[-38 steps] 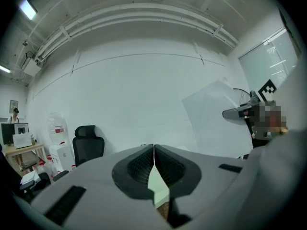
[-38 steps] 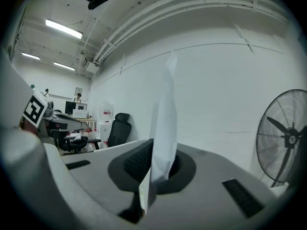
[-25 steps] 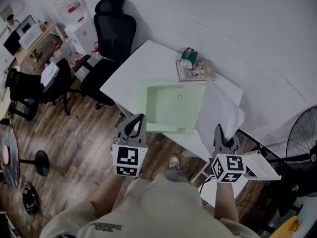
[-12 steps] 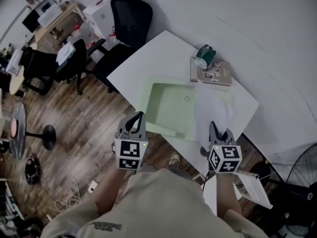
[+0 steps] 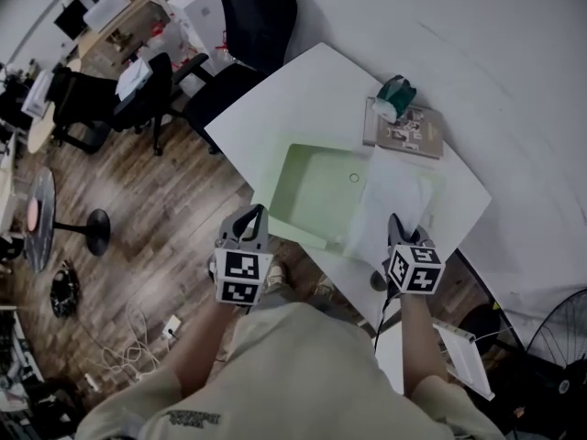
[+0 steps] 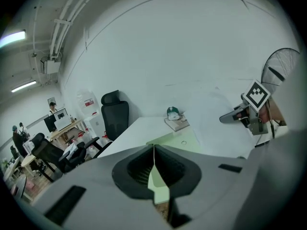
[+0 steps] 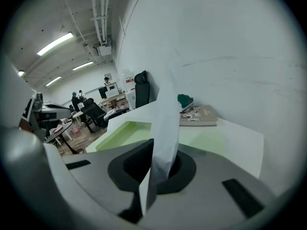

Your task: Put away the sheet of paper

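Note:
A white sheet of paper point(image 5: 390, 200) droops over the right part of a shallow pale green tray point(image 5: 312, 191) on the white table point(image 5: 275, 99). My right gripper point(image 5: 396, 223) is shut on the sheet's near edge, at the table's front right. In the right gripper view the paper point(image 7: 168, 114) rises out of the shut jaws point(image 7: 160, 164), with the tray point(image 7: 124, 133) behind it. My left gripper point(image 5: 254, 214) hovers just off the tray's near left corner, shut, with nothing visibly held. In the left gripper view its jaws point(image 6: 153, 152) meet, and the right gripper point(image 6: 235, 116) shows at the right.
A book point(image 5: 413, 136) with a green tape dispenser point(image 5: 396, 96) on it lies at the table's far right. Black office chairs point(image 5: 257, 16) stand behind the table and at the left point(image 5: 101, 99). A fan point(image 5: 559, 356) and a white rack point(image 5: 459, 351) are at the lower right.
My right gripper has moved forward and down with the paper, which stood upright before and now sags over the tray. The left gripper has barely moved.

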The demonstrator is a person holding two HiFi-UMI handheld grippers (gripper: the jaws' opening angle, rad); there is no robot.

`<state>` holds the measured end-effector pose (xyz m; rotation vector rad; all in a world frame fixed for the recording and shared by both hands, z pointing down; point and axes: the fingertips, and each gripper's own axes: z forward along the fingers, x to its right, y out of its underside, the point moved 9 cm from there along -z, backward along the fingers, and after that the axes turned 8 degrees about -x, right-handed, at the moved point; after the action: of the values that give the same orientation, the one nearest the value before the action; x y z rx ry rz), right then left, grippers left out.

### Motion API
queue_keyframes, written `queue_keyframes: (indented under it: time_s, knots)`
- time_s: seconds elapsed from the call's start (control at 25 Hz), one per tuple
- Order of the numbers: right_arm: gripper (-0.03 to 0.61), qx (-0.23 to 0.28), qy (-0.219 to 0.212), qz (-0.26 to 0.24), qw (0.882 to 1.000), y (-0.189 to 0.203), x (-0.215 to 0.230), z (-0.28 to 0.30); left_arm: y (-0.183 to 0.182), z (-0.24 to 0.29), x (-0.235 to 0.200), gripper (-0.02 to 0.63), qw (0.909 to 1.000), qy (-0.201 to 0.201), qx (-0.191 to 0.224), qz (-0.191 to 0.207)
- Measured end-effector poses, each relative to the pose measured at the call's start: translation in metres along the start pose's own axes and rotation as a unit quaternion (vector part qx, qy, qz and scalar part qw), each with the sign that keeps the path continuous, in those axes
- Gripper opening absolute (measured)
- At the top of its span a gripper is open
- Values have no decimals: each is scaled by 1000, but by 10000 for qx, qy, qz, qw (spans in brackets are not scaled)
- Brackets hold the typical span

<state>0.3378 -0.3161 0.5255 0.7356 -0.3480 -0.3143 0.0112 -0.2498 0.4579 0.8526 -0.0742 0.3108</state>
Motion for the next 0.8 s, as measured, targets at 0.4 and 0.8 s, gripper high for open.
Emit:
queue_keyframes:
  time_s: [0.4, 0.8]
  knots:
    - [23, -593, 173, 171, 9979, 2, 18, 58, 28, 48, -22, 21, 9981, 172, -588, -54]
    - [24, -1252, 34, 552, 9906, 5, 5, 123, 48, 103, -52, 21, 9922, 577, -1103, -114]
